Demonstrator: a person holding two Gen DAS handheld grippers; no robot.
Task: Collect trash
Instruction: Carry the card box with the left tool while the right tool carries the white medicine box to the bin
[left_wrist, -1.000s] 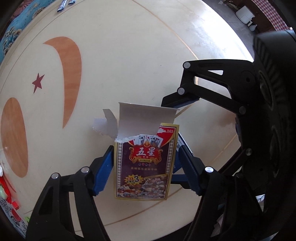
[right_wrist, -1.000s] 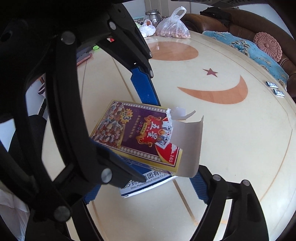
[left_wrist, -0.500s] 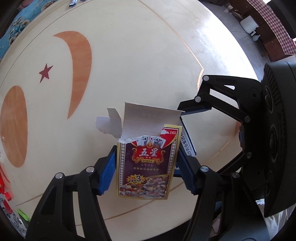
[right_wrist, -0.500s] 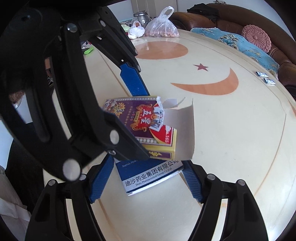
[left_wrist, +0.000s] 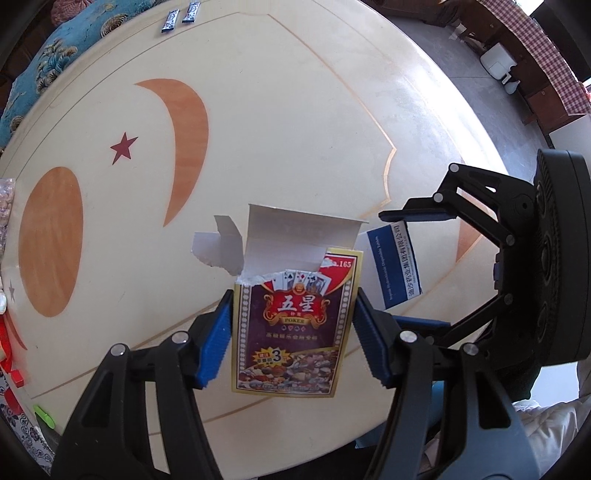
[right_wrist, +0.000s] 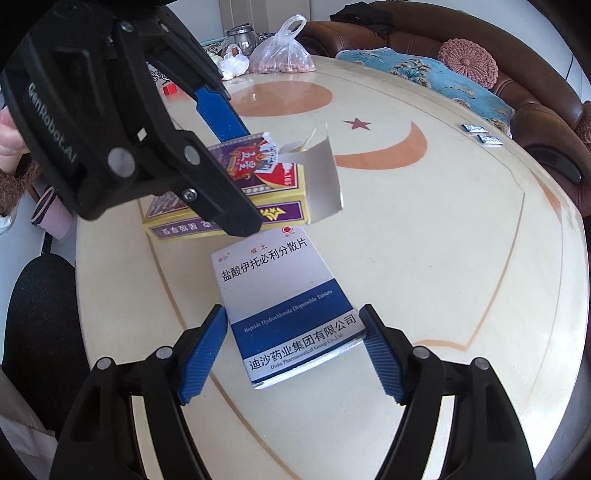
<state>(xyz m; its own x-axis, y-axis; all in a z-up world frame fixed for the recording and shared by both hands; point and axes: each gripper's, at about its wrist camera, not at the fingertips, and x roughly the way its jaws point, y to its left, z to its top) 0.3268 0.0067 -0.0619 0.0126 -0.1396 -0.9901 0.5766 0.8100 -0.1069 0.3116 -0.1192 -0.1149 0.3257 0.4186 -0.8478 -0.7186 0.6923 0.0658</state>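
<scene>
— What have you got in each hand?

— My left gripper is clamped on the playing-card box, lifted above the round table. Its torn white flap stands open, and card faces show at the mouth.

— And the other?

— My right gripper pinches the medicine box by its blue end, pads on both side edges. It's white and blue with Chinese print, held just under the card box.

— Anything else?

— A clear plastic bag of brownish pieces sits at the table's far edge, and two small sachets lie near the rim.
</scene>
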